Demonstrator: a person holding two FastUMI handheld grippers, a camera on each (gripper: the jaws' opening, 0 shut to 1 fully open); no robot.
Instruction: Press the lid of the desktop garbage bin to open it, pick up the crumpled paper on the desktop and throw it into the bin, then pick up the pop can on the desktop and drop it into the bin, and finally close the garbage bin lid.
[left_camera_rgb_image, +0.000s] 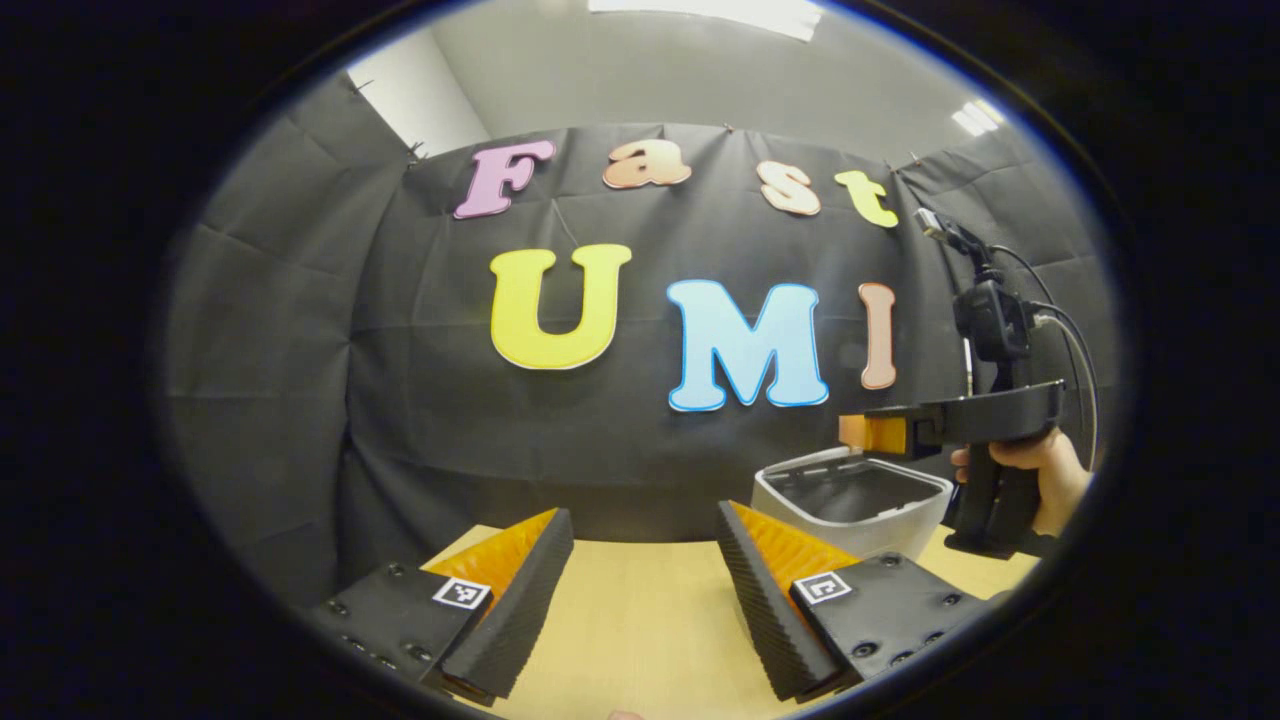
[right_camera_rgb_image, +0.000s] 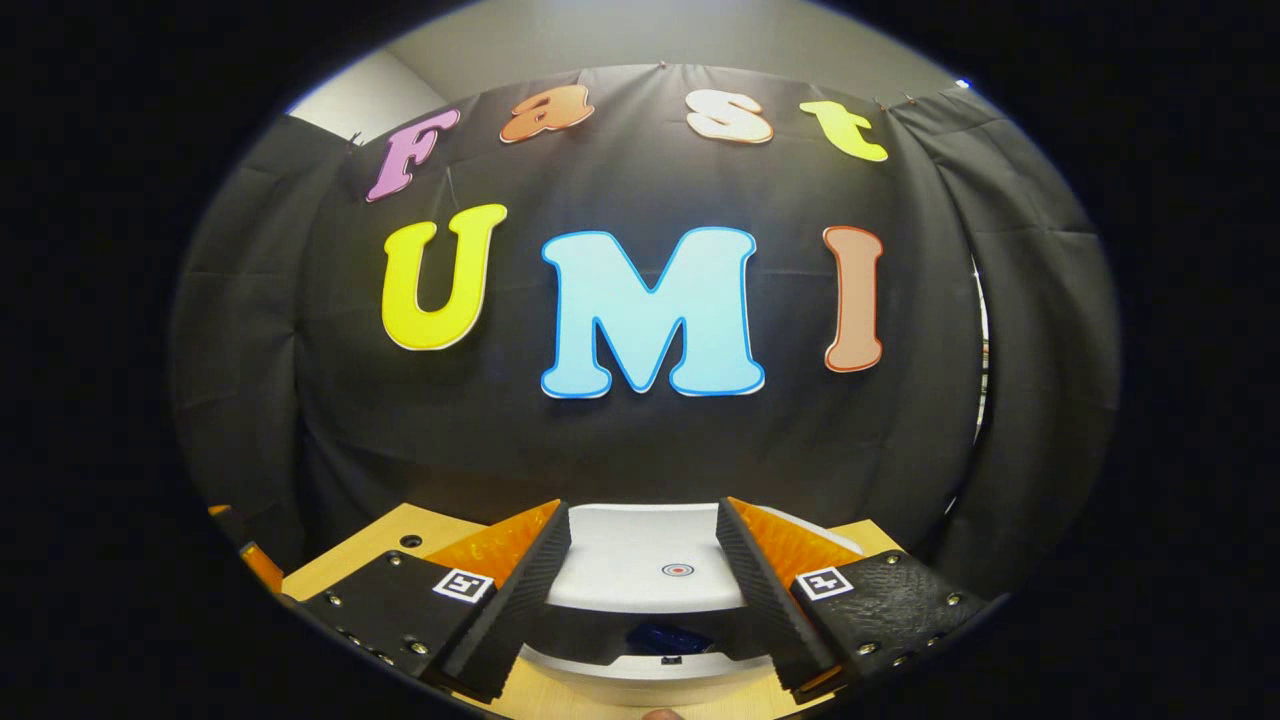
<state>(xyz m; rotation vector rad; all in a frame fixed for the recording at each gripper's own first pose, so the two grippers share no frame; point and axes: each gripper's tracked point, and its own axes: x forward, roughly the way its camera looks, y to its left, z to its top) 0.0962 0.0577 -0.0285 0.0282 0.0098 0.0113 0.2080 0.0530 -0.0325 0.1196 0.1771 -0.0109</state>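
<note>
Bin (left_camera_rgb_image: 850, 500) sits at far right of the surface (left_camera_rgb_image: 640, 620), lid (right_camera_rgb_image: 650, 565) up and tilted back. In right gripper view something dark blue (right_camera_rgb_image: 665, 638) lies inside the opening, prob. the pop can, can't confirm. No paper or can on the bare surface, so both drops look done; closing the lid is what's left.

Right gripper (right_camera_rgb_image: 640, 590) hovers just above the bin, jaws apart, nothing between them, lid seen through the gap. In left gripper view it shows over the bin, held by a hand (left_camera_rgb_image: 1050, 480).

Left gripper (left_camera_rgb_image: 640, 600) is well apart from the bin, jaws apart, empty.
</note>
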